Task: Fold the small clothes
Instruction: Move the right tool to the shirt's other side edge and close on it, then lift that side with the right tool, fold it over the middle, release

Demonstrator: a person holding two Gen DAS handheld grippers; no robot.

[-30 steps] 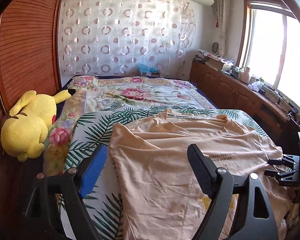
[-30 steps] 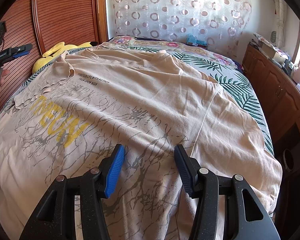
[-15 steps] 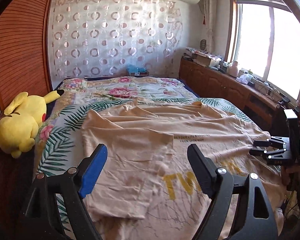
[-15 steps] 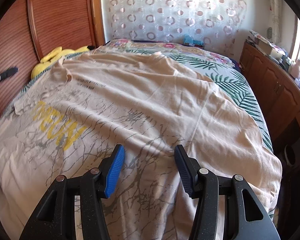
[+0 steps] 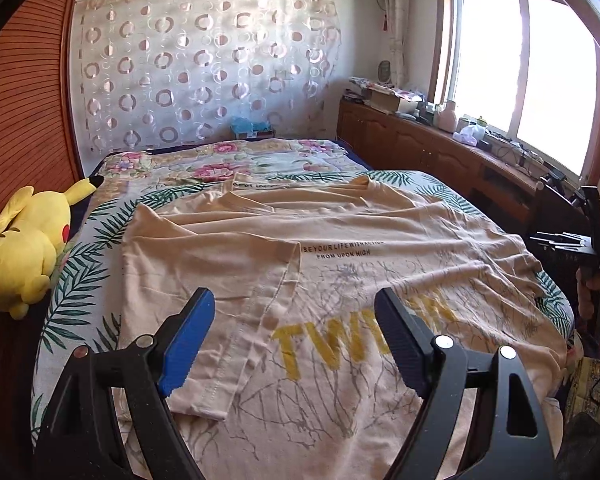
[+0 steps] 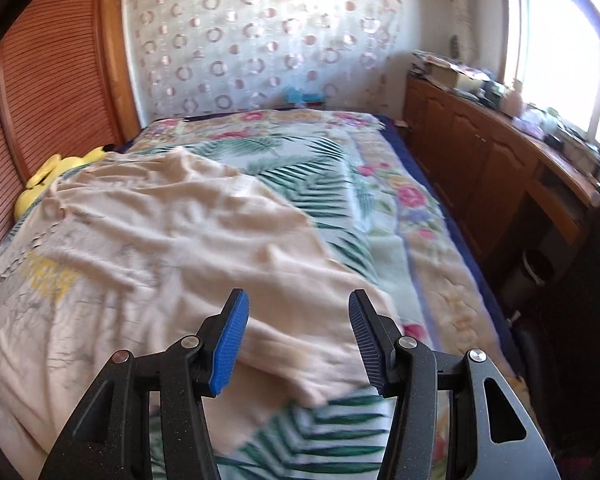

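A beige T-shirt (image 5: 340,272) with yellow letters and grey line print lies spread face up on the bed, its left sleeve folded inward over the chest. My left gripper (image 5: 296,336) is open and empty above the shirt's lower left part. My right gripper (image 6: 298,340) is open and empty above the shirt's right sleeve edge (image 6: 300,360). The shirt (image 6: 160,248) is blurred in the right wrist view. The right gripper also shows at the far right of the left wrist view (image 5: 560,240).
The bed has a leaf and flower blanket (image 5: 84,248). A yellow plush toy (image 5: 24,248) lies at the left bed edge by the wooden slatted wall (image 5: 20,120). A wooden cabinet (image 6: 500,168) with clutter runs along the right under the window.
The left gripper has pulled back and swung right, so the shirt's front print is now in view. The right gripper has swung right toward the sleeve and bed edge. Both stayed open.
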